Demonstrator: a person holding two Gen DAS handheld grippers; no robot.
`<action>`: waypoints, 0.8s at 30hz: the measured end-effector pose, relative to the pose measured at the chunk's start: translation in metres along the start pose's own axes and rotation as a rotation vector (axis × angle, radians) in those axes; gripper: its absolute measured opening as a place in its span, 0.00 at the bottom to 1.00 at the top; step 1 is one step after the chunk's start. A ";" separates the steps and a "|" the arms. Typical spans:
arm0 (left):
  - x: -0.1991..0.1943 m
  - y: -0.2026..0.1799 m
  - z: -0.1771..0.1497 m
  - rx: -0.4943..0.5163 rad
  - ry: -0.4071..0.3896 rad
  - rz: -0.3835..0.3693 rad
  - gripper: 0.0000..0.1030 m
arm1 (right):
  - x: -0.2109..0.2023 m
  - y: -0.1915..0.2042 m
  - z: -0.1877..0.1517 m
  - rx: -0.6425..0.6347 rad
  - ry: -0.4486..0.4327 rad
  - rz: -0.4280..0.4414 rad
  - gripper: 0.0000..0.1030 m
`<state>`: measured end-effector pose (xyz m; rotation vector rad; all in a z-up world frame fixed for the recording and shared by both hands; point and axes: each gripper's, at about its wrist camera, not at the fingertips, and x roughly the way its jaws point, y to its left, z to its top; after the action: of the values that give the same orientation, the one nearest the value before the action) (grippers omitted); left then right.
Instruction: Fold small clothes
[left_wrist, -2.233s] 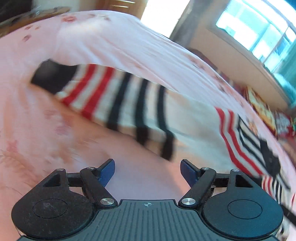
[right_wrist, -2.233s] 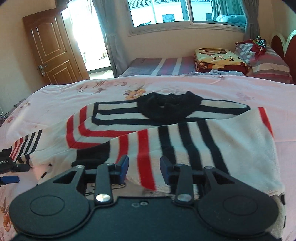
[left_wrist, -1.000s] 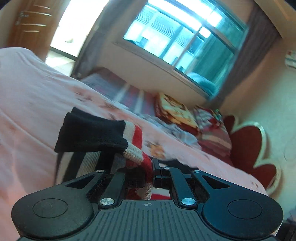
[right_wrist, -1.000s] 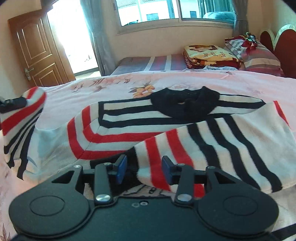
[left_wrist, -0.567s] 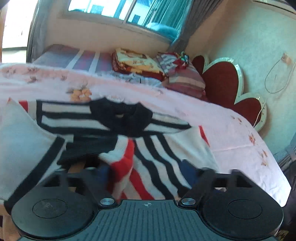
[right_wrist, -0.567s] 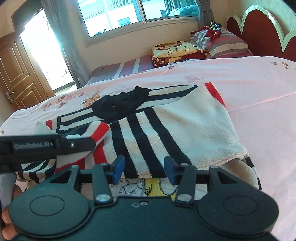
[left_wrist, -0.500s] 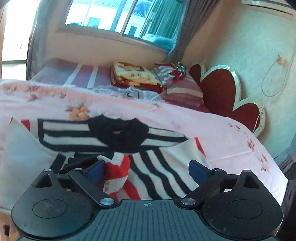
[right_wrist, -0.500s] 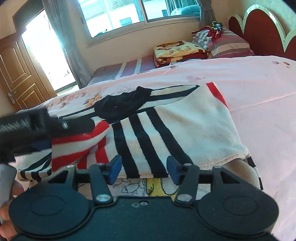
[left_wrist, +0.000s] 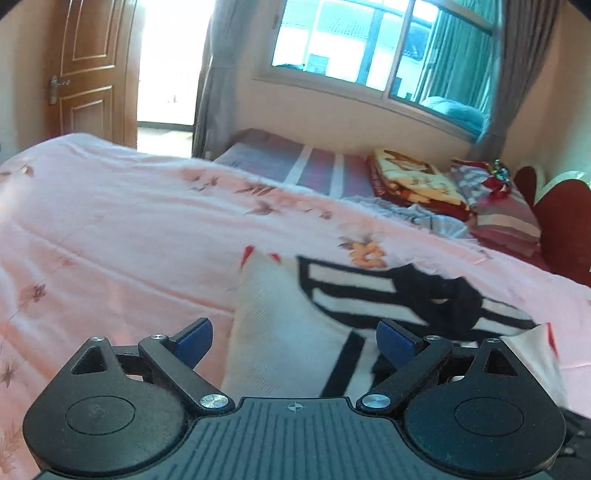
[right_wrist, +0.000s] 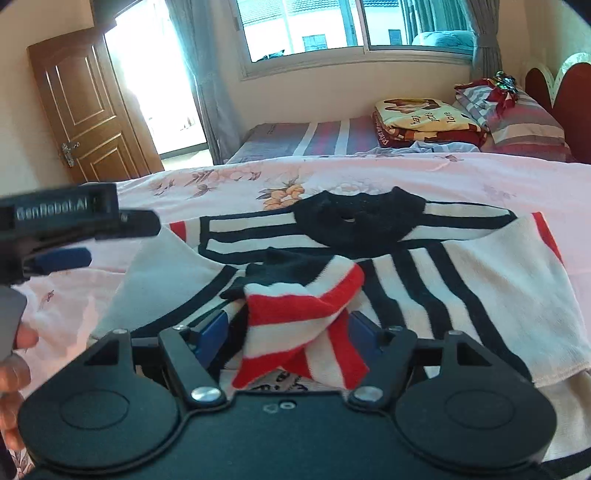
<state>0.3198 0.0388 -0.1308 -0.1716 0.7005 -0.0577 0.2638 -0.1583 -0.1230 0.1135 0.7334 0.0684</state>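
Sweater (right_wrist: 424, 266) first: it lies flat on the pink floral bedspread (left_wrist: 110, 221), white with black and red stripes and a black collar (right_wrist: 354, 221) toward the far side. Nearest my right camera, the right gripper (right_wrist: 288, 332) has its 2 blue pads spread wide, with the red-striped sleeve (right_wrist: 299, 306) bunched loosely between them; I see a gap at each pad, so nothing is clamped. That sleeve end is folded in over the sweater's body, its black cuff toward the collar. The other side panel is also folded inward, its white inside showing. On the left of that view the left gripper (right_wrist: 62, 254) hovers over bare bedspread just beside the sweater's left edge, with my fingers (right_wrist: 18, 343) on its handle. From its own camera the left gripper (left_wrist: 293, 334) is likewise wide apart and holding nothing, the sweater's white edge (left_wrist: 280, 332) below between its fingers. Farther off, folded blankets (right_wrist: 424, 118) and striped pillows (right_wrist: 524, 125) sit near a red headboard (right_wrist: 565, 96), beneath a window (right_wrist: 332, 26). A wooden door (right_wrist: 92, 110) stands at far left.
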 end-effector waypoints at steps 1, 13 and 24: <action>0.006 0.006 -0.007 -0.001 0.029 0.018 0.92 | 0.003 0.006 0.000 -0.017 0.012 -0.008 0.68; 0.042 0.007 -0.045 0.034 0.157 0.002 0.92 | -0.025 -0.083 -0.007 0.315 -0.055 -0.111 0.09; 0.059 0.009 -0.025 -0.004 0.157 0.007 0.92 | -0.014 -0.142 -0.012 0.437 -0.038 -0.182 0.20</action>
<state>0.3484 0.0377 -0.1891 -0.1693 0.8583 -0.0636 0.2486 -0.3000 -0.1407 0.4627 0.7092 -0.2690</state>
